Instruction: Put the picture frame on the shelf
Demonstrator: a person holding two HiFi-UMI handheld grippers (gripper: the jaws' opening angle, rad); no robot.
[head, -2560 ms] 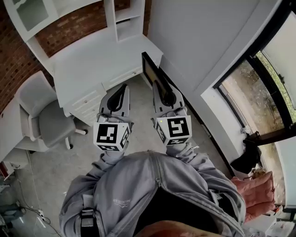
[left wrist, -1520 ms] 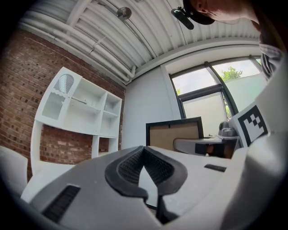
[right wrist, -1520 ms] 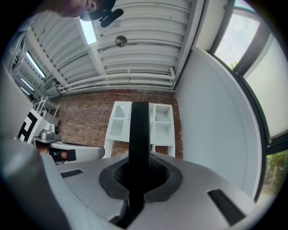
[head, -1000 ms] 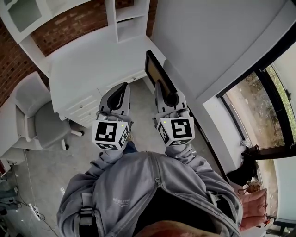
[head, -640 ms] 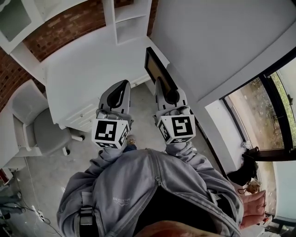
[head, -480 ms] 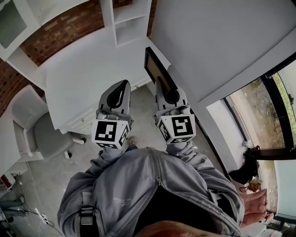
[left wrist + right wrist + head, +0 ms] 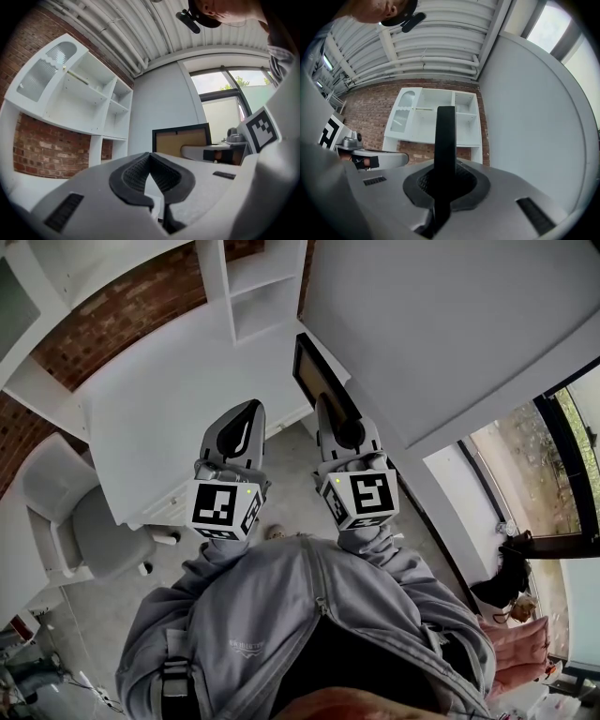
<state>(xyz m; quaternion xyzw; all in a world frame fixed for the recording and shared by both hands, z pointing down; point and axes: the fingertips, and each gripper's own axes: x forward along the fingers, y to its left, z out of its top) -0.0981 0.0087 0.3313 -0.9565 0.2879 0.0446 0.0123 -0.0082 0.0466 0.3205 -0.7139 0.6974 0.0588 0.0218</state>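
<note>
Head view showed the task unfinished: the picture frame [image 7: 312, 376] was held in the air, clamped in the right claw [image 7: 325, 407] and carried upright ahead of the person, over the near corner of the white tabletop [image 7: 178, 399]. The right gripper view confirmed the grip. The frame [image 7: 445, 136] was seen edge-on as a dark vertical bar, with the jaws of the right claw [image 7: 445, 174] pressed onto its lower part. The left claw [image 7: 249, 411] was held alongside. In the left gripper view its jaws [image 7: 150, 158] were drawn together with nothing between them, and the frame [image 7: 180, 140] showed beyond them with its brown panel facing that camera. Pick-up and carry were judged done; still outstanding were the approach to the shelf [image 7: 253, 287], placing the frame in a compartment, and release. The shelf [image 7: 440, 122] stood at the back of the tabletop against the brick wall [image 7: 122, 306], well apart from the frame. Its open compartments on the side next to the grey wall [image 7: 441, 324] appeared bare. The depth of the tabletop lay between the person and the shelf, and the grey wall ran close on the frame's right. A chair [image 7: 84, 521] stood off to the left, clear of the path.
</note>
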